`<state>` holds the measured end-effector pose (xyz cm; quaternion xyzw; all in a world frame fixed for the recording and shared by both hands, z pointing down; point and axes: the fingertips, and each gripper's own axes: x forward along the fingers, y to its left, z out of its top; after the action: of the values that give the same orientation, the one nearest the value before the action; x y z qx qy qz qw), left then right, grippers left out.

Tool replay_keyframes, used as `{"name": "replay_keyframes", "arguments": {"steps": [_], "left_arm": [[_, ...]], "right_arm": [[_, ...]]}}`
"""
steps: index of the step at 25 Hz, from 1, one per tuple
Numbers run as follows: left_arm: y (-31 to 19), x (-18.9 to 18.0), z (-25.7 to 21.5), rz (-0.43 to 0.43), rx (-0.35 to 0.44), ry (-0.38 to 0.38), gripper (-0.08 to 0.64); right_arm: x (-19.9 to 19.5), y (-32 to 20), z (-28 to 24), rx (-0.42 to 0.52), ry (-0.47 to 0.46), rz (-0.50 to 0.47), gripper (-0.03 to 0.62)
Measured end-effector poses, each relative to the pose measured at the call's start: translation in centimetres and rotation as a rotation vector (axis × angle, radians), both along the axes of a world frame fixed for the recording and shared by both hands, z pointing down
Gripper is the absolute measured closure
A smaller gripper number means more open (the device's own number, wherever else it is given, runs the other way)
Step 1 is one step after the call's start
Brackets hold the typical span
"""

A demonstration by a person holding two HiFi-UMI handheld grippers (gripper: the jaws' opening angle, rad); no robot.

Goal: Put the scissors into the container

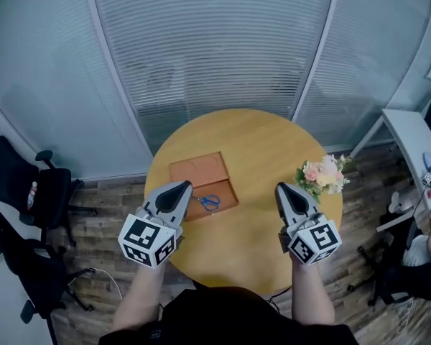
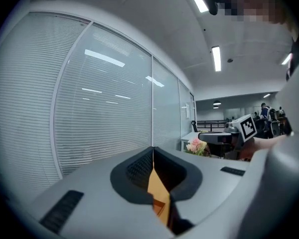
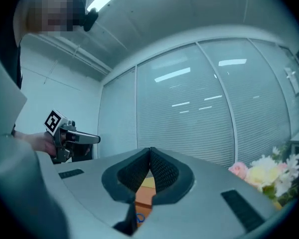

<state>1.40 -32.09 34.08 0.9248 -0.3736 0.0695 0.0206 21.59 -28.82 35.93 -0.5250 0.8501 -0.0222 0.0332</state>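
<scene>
The left tongs (image 1: pixel 179 187) and right tongs (image 1: pixel 281 187) hang above the near part of the round counter (image 1: pixel 258 149), both closed tip to tip and empty. The blue-handled scissors (image 1: pixel 209 202) lie on the near half of the flat brown container (image 1: pixel 198 169), just right of the left tongs. Flowers (image 1: pixel 323 173) stand at the counter's right edge.

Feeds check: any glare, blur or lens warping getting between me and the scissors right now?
Head view: even light, scissors and container clear, window frames bowed by the lens. Left gripper view: heavy fisheye, dark corners, ceiling lights mirrored in the glass, scissors unseen. Right gripper view: same warping, flowers soft at the edge, scissors only a blue sliver below shut jaws.
</scene>
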Motion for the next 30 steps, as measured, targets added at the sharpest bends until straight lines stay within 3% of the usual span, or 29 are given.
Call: {"name": "replay_keyframes", "arguments": {"steps": [7, 12, 21, 30], "left_arm": [[-1.9, 1.7, -0.2, -0.02, 0.003, 0.048, 0.545], [-3.5, 3.0, 0.4, 0.003, 0.014, -0.009, 0.545], [-3.4, 1.3, 1.2, -0.05, 0.0, 0.004, 0.546], [-3.3, 1.1, 2.0, -0.037, -0.013, 0.003, 0.546]], "right_arm": [[0.9, -0.6, -2.9, 0.093, 0.01, 0.04, 0.557], [-0.2, -2.5, -3.8, 0.124, 0.076, 0.035, 0.557], [-1.9, -3.1, -2.1, 0.085, 0.1, 0.023, 0.558], [-2.5, -3.1, -1.8, 0.068, 0.109, 0.025, 0.558]]}}
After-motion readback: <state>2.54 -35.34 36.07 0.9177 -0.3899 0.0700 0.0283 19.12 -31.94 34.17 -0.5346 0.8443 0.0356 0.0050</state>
